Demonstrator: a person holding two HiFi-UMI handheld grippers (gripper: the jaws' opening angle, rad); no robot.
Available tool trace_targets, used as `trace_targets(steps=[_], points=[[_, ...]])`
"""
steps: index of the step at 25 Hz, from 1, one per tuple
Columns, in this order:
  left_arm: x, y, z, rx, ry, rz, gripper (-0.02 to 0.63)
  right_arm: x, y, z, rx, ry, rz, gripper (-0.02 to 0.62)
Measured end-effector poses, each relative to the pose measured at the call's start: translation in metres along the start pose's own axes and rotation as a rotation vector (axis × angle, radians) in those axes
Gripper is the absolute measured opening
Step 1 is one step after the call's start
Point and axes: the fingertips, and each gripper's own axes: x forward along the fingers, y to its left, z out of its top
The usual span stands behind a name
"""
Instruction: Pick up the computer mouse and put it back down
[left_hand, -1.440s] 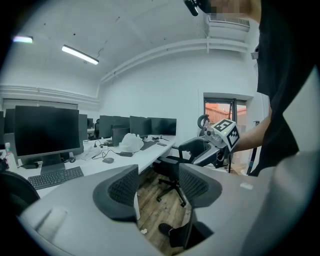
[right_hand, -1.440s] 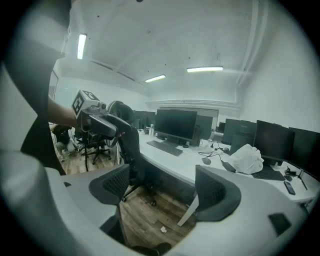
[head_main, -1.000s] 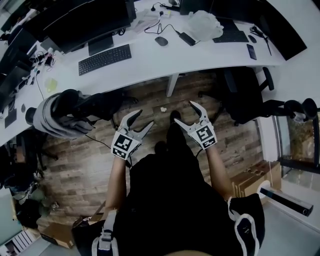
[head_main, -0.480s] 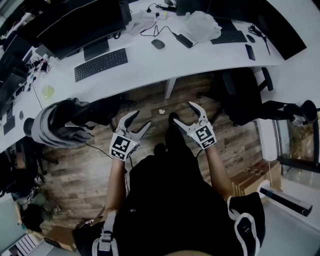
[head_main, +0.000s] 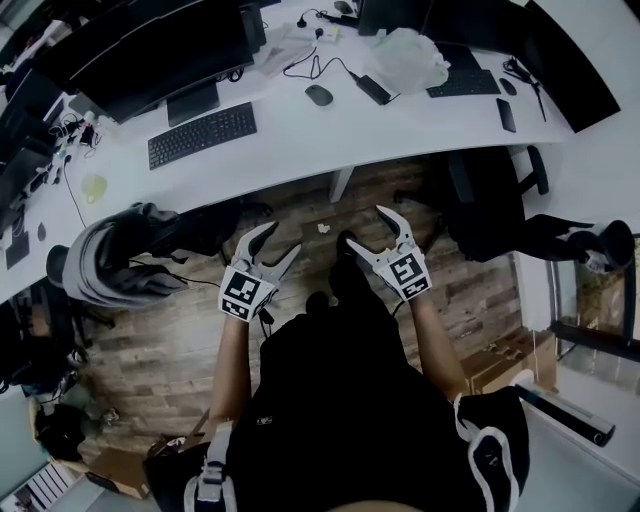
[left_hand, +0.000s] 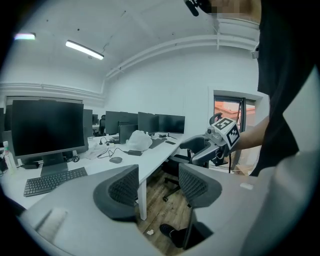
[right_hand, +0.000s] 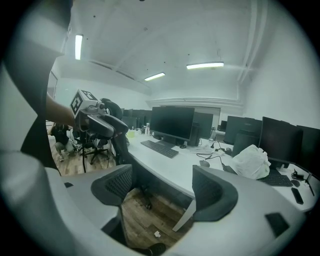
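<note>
Nearest the camera, the person stands back from the desk with both arms held out low over the wooden floor (head_main: 300, 205). The left gripper (head_main: 282, 238) is spread wide with nothing between its jaws; its own view shows only floor and a table leg in the gap. The right gripper (head_main: 367, 225) is likewise spread and empty, with floor and the tabletop edge showing between its pads. Neither is close to any object.

Past the grippers, a chair draped with a grey jacket (head_main: 115, 250) sits to the left and a black office chair (head_main: 490, 195) to the right, leaving a gap in front of the white tabletop (head_main: 300, 135). The computer mouse (head_main: 319, 95) lies flat on the tabletop, well apart from both grippers, to the right of a black keyboard (head_main: 202, 135) and just beside a dark adaptor (head_main: 372, 88) and its looping cable (head_main: 325, 62). Farther back stand a monitor (head_main: 170, 45) and a crumpled plastic bag (head_main: 405, 55).

The step in hand looks like the approach. To do it well, step into the gap between the chairs, lead with one gripper kept wide, come down over the mouse across its narrow sides, and stay clear of the cable so it is not dragged.
</note>
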Motion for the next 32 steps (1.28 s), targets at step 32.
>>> trace_targets(steps=[32], points=[[0.113,0.097,0.048,-0.08,0.044,0.142,0.25,0.103,-0.137,0.025,-0.036,0.007,0.206,0.357]])
